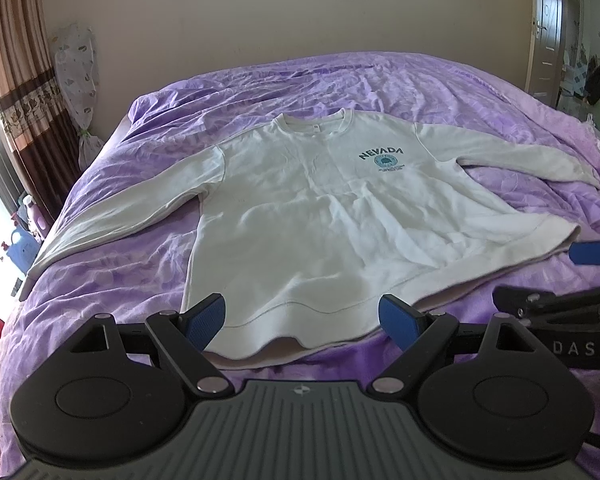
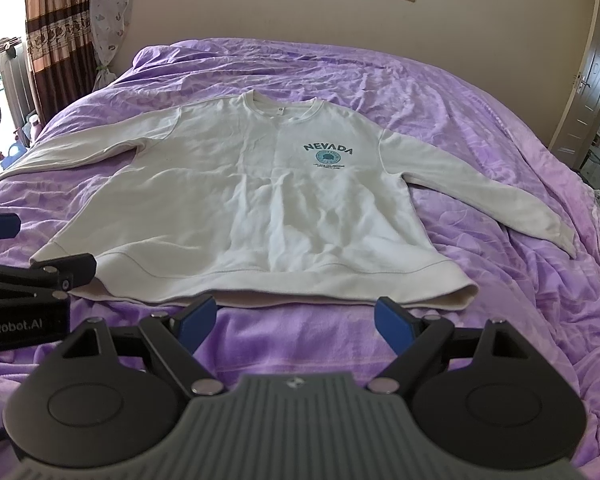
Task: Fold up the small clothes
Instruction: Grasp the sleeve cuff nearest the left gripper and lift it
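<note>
A white sweatshirt (image 2: 252,200) lies flat on the purple bed (image 2: 480,128). Both the left hand-held gripper (image 1: 302,318) and the right hand-held gripper (image 2: 296,320) gape wide, holding nothing. Small print under its "NEVADA" logo (image 2: 327,154) is illegible.

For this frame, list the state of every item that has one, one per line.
Sweatshirt: unfolded, flat, front up, both sleeves spread out.
Purple bedspread: wrinkled, under the sweatshirt.
Left tool: open, holding nothing, over the sweatshirt's hem.
Right tool: open, holding nothing, just short of the hem.
</note>
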Tool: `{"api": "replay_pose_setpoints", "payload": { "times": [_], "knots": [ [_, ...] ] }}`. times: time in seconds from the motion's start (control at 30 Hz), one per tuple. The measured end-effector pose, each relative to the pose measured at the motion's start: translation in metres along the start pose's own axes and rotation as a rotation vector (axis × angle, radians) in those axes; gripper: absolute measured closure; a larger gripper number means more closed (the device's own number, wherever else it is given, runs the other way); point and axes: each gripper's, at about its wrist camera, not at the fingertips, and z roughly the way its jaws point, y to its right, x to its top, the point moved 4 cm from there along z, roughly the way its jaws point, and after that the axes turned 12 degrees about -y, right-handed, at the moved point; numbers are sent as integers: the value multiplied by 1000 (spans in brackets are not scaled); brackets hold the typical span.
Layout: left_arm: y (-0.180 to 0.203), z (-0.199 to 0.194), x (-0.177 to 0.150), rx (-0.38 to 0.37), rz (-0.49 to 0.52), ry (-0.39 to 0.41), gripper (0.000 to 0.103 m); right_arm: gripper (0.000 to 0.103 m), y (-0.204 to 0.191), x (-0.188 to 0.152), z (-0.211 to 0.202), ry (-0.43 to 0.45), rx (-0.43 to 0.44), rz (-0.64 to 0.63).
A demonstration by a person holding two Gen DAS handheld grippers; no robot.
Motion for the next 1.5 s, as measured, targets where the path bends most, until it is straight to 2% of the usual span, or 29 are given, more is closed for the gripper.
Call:
{"api": "replay_pose_setpoints", "payload": {
  "times": [0.07, 0.17, 0.3, 0.37, 0.47, 0.57, 0.6, 0.73, 0.77, 0.8, 0.83, 0.87, 0.9, 0.97, 1.1, 1.27, 1.3, 1.33, 1.37, 1.4, 1.43, 1.5],
  "knots": [
    [-9, -5, 5, -5, 1, 8, 2, 21, 1, 3, 1, -21, 18, -9],
    [-37, -15, 18, 16, 2, 56, 2, 21, 8, 15, -1, -45, 92, -39],
    [-105, -22, 41, 132, -101, 84, 2, 21, 32, 47, -11, -71, 171, -69],
    [-144, -24, 50, 176, -169, 93, 2, 21, 43, 64, -14, -72, 175, -70],
    [-208, -21, 60, 208, -278, 95, 5, 21, 58, 92, -14, -25, 186, -71],
    [-273, -7, 65, 218, -387, 46, 11, 21, 67, 118, -8, 68, 254, -100],
    [-295, 2, 65, 197, -447, 21, 17, 21, 69, 127, -4, 92, 263, -104],
    [-365, 29, 43, 59, -668, -7, 19, 24, 76, 163, 24, 161, 230, -87],
    [-377, 38, 36, 37, -703, -23, 19, 29, 77, 171, 32, 173, 210, -85],
    [-390, 49, 28, 20, -742, -43, 19, 39, 79, 179, 42, 183, 185, -82],
    [-400, 60, 21, 2, -789, -61, 20, 46, 81, 185, 51, 186, 166, -76],
    [-410, 71, 12, -29, -846, -68, 20, 59, 83, 190, 61, 180, 164, -67],
    [-419, 81, 4, -60, -893, -64, 20, 61, 85, 196, 71, 172, 178, -55],
    [-432, 100, -9, -100, -981, -60, 20, 64, 90, 204, 89, 161, 197, -24],
    [-446, 142, -32, -155, -1140, -94, 20, 79, 88, 212, 122, 137, 195, -9],
    [-461, 168, -45, -190, -1297, -43, 24, 79, 83, 213, 145, 132, 210, 7],
    [-462, 169, -44, -191, -1312, -40, 33, 79, 81, 212, 148, 128, 206, 4],
    [-464, 169, -43, -181, -1324, -44, 47, 80, 79, 212, 153, 121, 199, -3],
    [-466, 169, -42, -171, -1333, -45, 56, 83, 77, 211, 155, 116, 192, -12],
    [-467, 167, -41, -171, -1335, -41, 74, 86, 74, 211, 159, 109, 182, -24],
    [-467, 166, -38, -183, -1336, -33, 84, 86, 72, 210, 163, 103, 174, -34],
    [-464, 156, -26, -148, -1307, -4, 88, 87, 71, 210, 170, 92, 164, -42]
  ]
}}
